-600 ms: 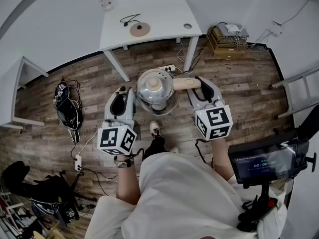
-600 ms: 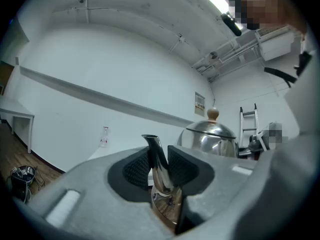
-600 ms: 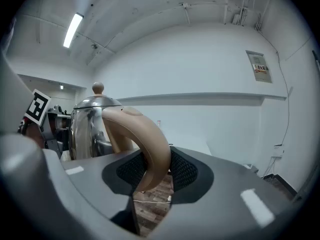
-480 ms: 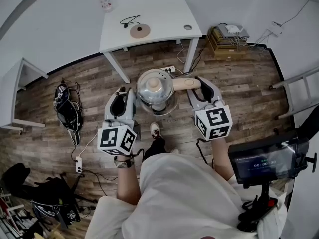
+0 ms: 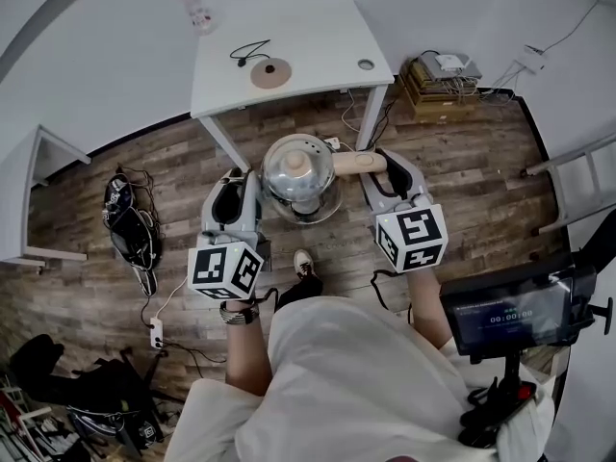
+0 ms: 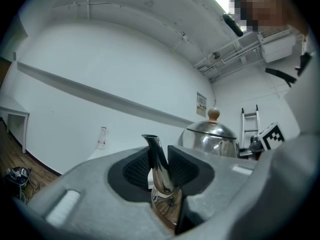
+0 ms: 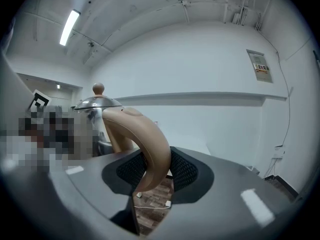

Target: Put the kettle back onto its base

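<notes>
A steel kettle (image 5: 300, 176) with a wooden lid knob hangs in the air above the wood floor, carried between both grippers. My left gripper (image 5: 252, 181) is shut on its spout (image 6: 159, 164), and the kettle's body (image 6: 212, 139) shows beyond the jaws. The right gripper (image 5: 380, 162) is shut on the tan curved handle (image 7: 145, 139), its pads pressing both sides. The round tan base (image 5: 270, 67) lies on the white table (image 5: 318, 27) ahead, with a black cable (image 5: 248, 44) beside it.
A small bottle (image 5: 195, 8) stands at the table's far left corner. Boxes with cables (image 5: 438, 73) sit on the floor to the right of the table, and a power strip (image 5: 332, 142) under it. Black bags (image 5: 125, 219) lie at left. A screen on a stand (image 5: 505, 311) is at my right.
The person has stepped a little forward, so the kettle and both grippers are slightly closer to the table. Both grips are unchanged.
</notes>
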`<move>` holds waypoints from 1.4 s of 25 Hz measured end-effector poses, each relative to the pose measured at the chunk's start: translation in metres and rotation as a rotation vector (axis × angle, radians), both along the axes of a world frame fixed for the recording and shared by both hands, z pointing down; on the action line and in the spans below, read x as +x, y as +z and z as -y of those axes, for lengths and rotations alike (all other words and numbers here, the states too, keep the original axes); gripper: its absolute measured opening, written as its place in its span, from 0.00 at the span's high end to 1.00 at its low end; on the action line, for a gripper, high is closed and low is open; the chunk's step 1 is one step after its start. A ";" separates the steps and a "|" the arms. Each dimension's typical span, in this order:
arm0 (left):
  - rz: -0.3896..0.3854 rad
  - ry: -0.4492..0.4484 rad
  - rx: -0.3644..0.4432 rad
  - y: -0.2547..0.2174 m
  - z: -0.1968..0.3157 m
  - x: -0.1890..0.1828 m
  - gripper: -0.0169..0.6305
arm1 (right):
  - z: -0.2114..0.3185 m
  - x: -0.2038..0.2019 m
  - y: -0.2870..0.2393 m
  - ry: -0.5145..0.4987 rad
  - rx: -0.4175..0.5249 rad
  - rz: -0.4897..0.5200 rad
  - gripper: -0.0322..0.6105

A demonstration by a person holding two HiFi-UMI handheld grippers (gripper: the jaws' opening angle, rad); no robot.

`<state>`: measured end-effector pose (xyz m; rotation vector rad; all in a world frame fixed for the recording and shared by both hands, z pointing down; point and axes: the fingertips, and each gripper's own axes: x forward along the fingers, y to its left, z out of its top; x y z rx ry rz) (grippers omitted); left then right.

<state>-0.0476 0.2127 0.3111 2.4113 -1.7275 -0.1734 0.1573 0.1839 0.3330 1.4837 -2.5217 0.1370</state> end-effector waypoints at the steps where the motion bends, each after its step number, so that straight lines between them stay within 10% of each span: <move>1: -0.001 0.002 0.001 -0.001 0.006 -0.003 0.81 | 0.006 -0.002 0.000 0.003 0.000 0.000 0.73; 35: -0.031 0.069 -0.008 -0.005 0.132 -0.088 0.81 | 0.118 -0.086 -0.004 0.066 -0.029 0.007 0.73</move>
